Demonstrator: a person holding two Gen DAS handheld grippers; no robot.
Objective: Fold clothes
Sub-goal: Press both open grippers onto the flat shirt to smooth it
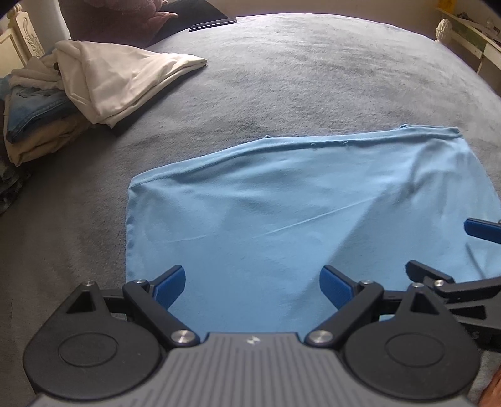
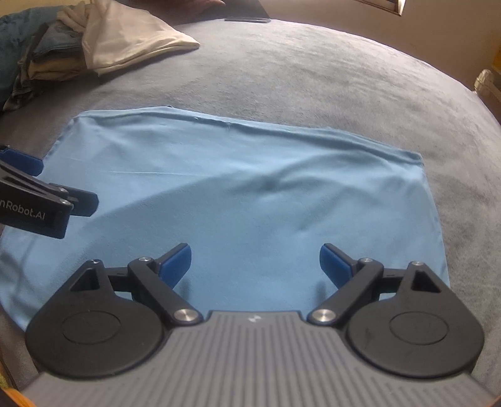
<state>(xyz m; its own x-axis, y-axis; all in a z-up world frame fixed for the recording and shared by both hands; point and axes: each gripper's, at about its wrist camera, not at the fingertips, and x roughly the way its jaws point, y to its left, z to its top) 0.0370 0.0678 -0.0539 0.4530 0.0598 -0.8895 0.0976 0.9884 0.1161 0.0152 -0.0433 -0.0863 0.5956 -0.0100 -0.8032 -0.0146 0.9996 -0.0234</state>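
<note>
A light blue garment lies folded flat on the grey bed cover; it also shows in the right wrist view. My left gripper is open and empty, just above the garment's near edge toward its left side. My right gripper is open and empty, above the near edge toward the right side. The right gripper's fingers show at the right edge of the left wrist view. The left gripper's fingers show at the left edge of the right wrist view.
A stack of clothes with a white garment on top, jeans and beige cloth below, sits at the far left of the bed; it also shows in the right wrist view. A dark phone lies at the far edge. Bedposts stand at the corners.
</note>
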